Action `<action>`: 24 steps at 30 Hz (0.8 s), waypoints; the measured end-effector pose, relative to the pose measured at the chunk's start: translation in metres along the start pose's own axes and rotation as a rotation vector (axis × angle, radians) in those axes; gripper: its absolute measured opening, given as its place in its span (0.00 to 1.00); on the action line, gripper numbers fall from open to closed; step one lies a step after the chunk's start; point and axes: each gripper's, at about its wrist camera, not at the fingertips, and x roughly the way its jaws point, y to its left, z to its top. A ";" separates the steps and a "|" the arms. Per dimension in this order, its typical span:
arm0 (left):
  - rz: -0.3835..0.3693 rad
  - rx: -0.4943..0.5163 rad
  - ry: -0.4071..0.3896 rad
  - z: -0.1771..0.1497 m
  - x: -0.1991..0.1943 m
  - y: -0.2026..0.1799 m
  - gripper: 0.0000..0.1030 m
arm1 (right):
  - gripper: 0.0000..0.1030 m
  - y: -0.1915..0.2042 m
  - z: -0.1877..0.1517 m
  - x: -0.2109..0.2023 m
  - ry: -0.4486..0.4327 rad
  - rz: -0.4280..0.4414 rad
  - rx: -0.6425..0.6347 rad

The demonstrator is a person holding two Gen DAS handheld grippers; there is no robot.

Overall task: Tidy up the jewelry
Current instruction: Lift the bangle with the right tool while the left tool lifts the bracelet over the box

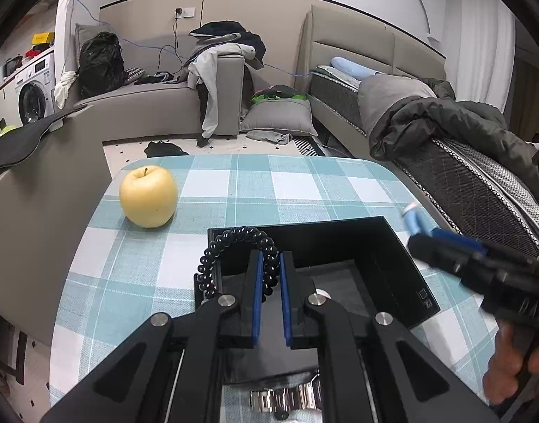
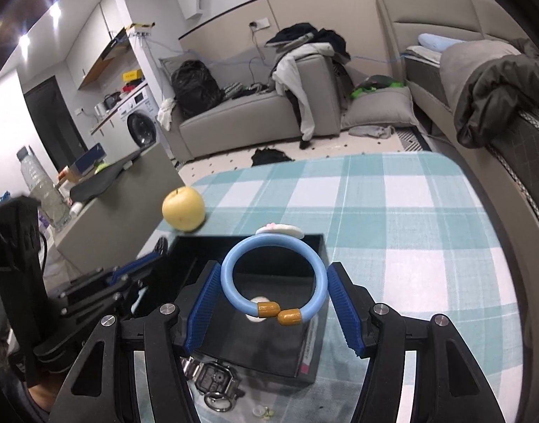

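Observation:
My left gripper (image 1: 270, 264) is shut on a black beaded bracelet (image 1: 234, 246) and holds it over the left rim of an open black box (image 1: 392, 264). My right gripper (image 2: 274, 282) is shut on a light blue bangle (image 2: 234, 264) with two tan end caps and a white charm, held above the same black box (image 2: 311, 345). A steel watch (image 1: 287, 398) lies under the left gripper; it also shows in the right wrist view (image 2: 213, 377) in front of the box. A small white round thing (image 2: 258, 301) lies inside the box.
A yellow apple (image 1: 148, 196) stands on the checked tablecloth (image 1: 304, 183) left of the box. A metal ring (image 2: 218, 402) and small bits lie near the watch. A grey chair back stands left of the table, a bed to the right.

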 end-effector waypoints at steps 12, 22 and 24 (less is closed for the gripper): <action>-0.018 -0.035 0.000 0.000 0.005 0.009 0.05 | 0.59 0.009 -0.003 0.017 0.030 -0.004 -0.034; -0.031 -0.009 -0.020 -0.001 0.000 0.003 0.05 | 0.59 0.023 -0.008 0.022 0.042 0.017 -0.098; -0.036 -0.001 -0.016 -0.002 -0.001 0.001 0.05 | 0.59 0.023 -0.007 0.023 0.045 0.020 -0.101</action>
